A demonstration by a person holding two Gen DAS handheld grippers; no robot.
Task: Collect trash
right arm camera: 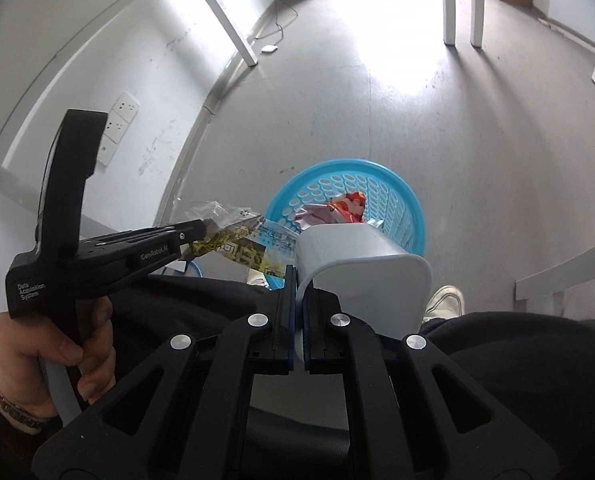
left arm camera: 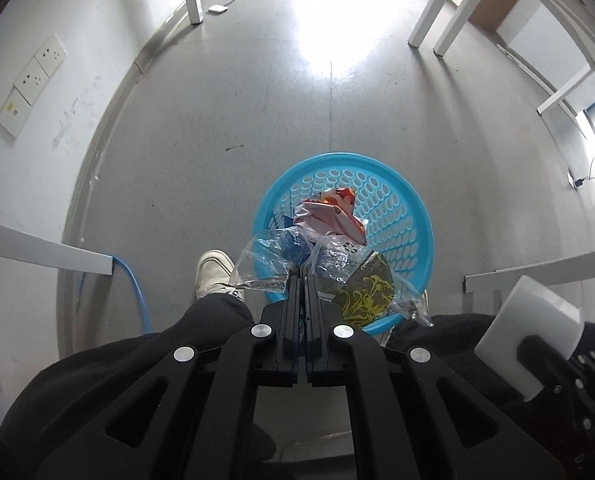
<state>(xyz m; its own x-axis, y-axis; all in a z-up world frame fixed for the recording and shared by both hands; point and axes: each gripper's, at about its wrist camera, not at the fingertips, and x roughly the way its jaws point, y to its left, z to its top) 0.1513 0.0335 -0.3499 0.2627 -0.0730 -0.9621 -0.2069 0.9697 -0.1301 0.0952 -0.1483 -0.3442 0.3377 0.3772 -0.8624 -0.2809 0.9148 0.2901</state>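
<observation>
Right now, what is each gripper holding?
Left gripper: jaws shut on the clear plastic wrapper.
Right gripper: jaws shut on the white cup.

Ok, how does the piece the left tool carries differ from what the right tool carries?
The left tool pinches a clear crinkled wrapper with a dark, gold-patterned panel; the right tool pinches a white plastic cup. The wrapper is thin, limp and see-through; the cup is rigid and opaque. The wrapper splays flat, while the cup is gripped by its rim, lying sideways. Both hang above the blue basket.
</observation>
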